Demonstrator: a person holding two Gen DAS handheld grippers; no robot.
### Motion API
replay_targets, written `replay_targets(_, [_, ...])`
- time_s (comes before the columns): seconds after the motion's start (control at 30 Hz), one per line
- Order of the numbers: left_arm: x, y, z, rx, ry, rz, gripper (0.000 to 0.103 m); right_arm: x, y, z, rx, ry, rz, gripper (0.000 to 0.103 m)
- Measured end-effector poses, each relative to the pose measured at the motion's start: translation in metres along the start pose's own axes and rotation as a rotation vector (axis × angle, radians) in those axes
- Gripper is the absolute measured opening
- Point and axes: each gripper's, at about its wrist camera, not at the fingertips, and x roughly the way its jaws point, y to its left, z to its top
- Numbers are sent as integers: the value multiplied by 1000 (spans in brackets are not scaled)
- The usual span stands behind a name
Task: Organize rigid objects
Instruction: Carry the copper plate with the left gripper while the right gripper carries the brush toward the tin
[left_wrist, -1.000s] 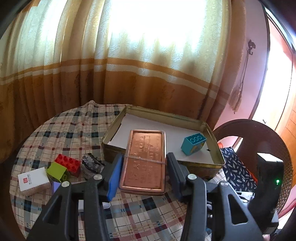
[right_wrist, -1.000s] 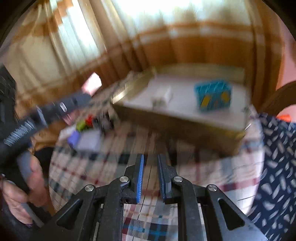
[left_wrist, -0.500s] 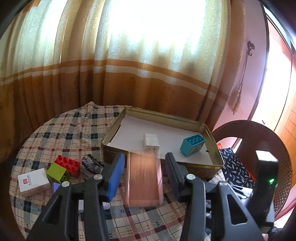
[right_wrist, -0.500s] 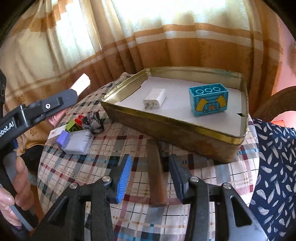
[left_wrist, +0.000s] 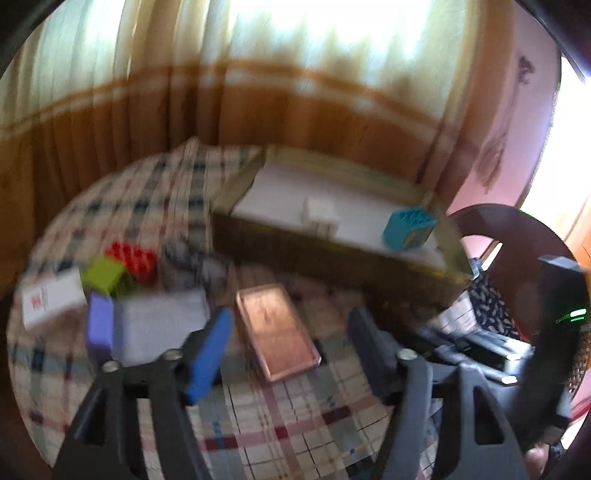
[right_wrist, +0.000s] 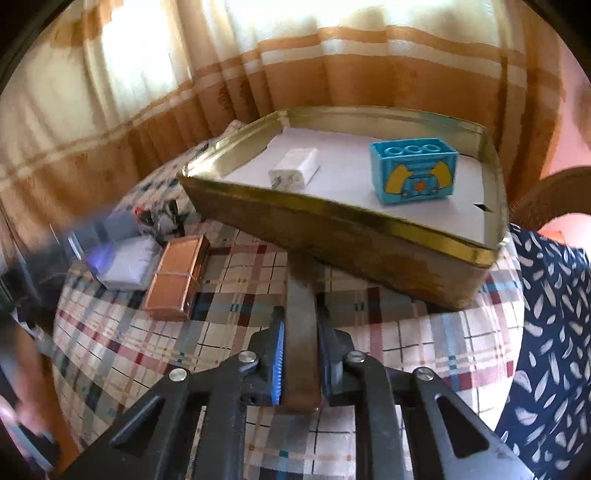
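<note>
A flat brass bar (right_wrist: 301, 332), its long axis toward twelve o'clock at the tin tray (right_wrist: 369, 218), is clamped in the right gripper (right_wrist: 301, 363), while the left gripper (left_wrist: 291, 343) is held released.

Copper tin (left_wrist: 277, 329) no longer between left gripper (left_wrist: 288, 343) jaws: a second ago clamped there, half a second ago blurred mid-drop, now flat on tabletop (left_wrist: 295, 424) under the wide-spread jaws, beside grey box (left_wrist: 159, 325). Left view gone blurry. Right gripper (right_wrist: 300, 365), a second ago nearly closed on nothing, then spread around dark metal piece (right_wrist: 301, 325), now clamped on it, far end reaching tray (right_wrist: 369, 236) wall.
</note>
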Motion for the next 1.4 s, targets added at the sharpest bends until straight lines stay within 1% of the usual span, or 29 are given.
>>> replay_targets(0.1, [14,0,-2,-36,58,12,68,-15,2,3,4,-42,14,17])
replay_targets(0.17, [22,-3,-3,-36,73,29,68,-26,2,7,18,-72,39,17])
replay_targets(0.2, [26,-4,-3,-33,81,36,64,-30,2,7,20,-85,49,17])
replay_targets(0.23, [31,-5,-3,-32,91,43,58,-34,3,9,20,-103,56,17])
replay_targets(0.27, [37,-5,-3,-35,108,58,47,-38,5,11,19,-122,59,17])
replay_targets(0.3, [40,-4,-4,-39,118,62,48,-42,6,13,19,-136,62,17])
replay_targets(0.33, [42,-4,-4,-46,117,54,46,-43,7,13,22,-147,67,17])
replay_targets(0.4, [42,-5,-4,-31,103,61,46,-46,7,12,25,-166,69,17])
replay_targets(0.57, [42,1,-1,-50,98,18,45,-47,8,12,22,-192,58,17])
replay_targets(0.63, [40,4,-1,-65,81,-2,45,-46,8,11,28,-197,59,17])
replay_targets(0.77, [24,3,6,-57,18,-6,45,-49,8,15,27,-222,48,17])
replay_targets(0.93, [-8,-11,27,8,-97,6,45,-54,5,25,21,-262,35,17])
replay_targets(1.0, [-13,-15,40,21,-124,-1,45,-54,4,34,24,-276,29,17])
replay_targets(1.2, [-6,-25,72,53,-157,-1,45,-52,-5,65,34,-333,-9,17])
replay_targets(1.4, [22,-36,96,70,-137,18,45,-29,-23,96,77,-361,-58,17])
